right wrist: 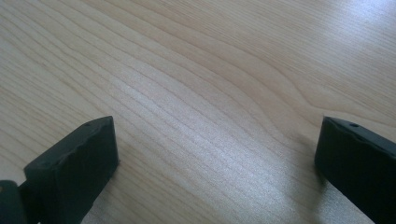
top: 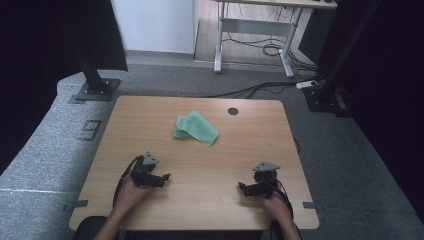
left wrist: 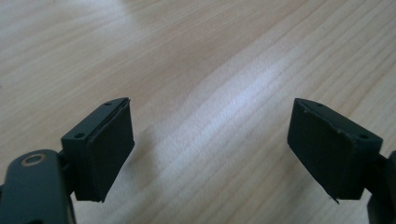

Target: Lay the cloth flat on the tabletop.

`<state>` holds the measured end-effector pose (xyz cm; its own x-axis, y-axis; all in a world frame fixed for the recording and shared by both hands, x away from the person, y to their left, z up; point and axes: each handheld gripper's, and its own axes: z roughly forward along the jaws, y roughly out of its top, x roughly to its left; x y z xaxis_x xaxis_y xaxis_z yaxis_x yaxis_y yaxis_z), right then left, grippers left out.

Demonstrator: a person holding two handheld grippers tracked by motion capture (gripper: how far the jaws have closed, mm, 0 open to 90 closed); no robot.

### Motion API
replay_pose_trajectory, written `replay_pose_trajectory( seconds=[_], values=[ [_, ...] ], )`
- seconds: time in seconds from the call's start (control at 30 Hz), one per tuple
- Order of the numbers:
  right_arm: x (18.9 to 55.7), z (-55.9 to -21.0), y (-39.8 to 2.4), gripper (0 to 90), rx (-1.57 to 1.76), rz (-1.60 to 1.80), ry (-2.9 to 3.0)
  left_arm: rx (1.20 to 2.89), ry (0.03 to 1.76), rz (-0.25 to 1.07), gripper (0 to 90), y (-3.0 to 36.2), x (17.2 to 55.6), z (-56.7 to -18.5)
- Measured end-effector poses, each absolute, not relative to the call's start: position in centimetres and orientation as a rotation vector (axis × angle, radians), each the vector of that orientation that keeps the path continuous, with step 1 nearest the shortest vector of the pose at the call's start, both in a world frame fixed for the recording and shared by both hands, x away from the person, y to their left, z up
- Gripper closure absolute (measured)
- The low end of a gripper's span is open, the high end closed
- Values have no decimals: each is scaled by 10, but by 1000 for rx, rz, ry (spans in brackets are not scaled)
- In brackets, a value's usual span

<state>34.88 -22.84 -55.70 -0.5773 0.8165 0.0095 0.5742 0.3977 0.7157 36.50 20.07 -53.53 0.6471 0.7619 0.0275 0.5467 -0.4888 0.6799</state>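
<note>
A crumpled green cloth (top: 196,129) lies on the wooden table (top: 150,120), a little behind its middle. My left gripper (top: 159,179) rests low over the near left part of the table, held by a hand, well short of the cloth. Its jaws stand open over bare wood in the left gripper view, left gripper (left wrist: 210,149), nothing between them. My right gripper (top: 246,189) sits near the front right, also held by a hand. In the right gripper view its jaws are wide apart, right gripper (right wrist: 215,163), with bare wood between.
A round dark cable hole (top: 233,111) marks the table's far edge. Black frame posts (top: 90,70) stand on the grey carpet behind the table at left and right. A white desk frame (top: 255,35) with cables stands farther back.
</note>
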Motion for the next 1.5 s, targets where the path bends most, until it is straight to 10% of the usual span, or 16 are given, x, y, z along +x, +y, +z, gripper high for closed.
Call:
replay_pose_trajectory(
  seconds=[1.5],
  values=[
    [348,-557,-229,0,1215,980,2313,2152,1022,460,585,174,465,-511]
  ],
)
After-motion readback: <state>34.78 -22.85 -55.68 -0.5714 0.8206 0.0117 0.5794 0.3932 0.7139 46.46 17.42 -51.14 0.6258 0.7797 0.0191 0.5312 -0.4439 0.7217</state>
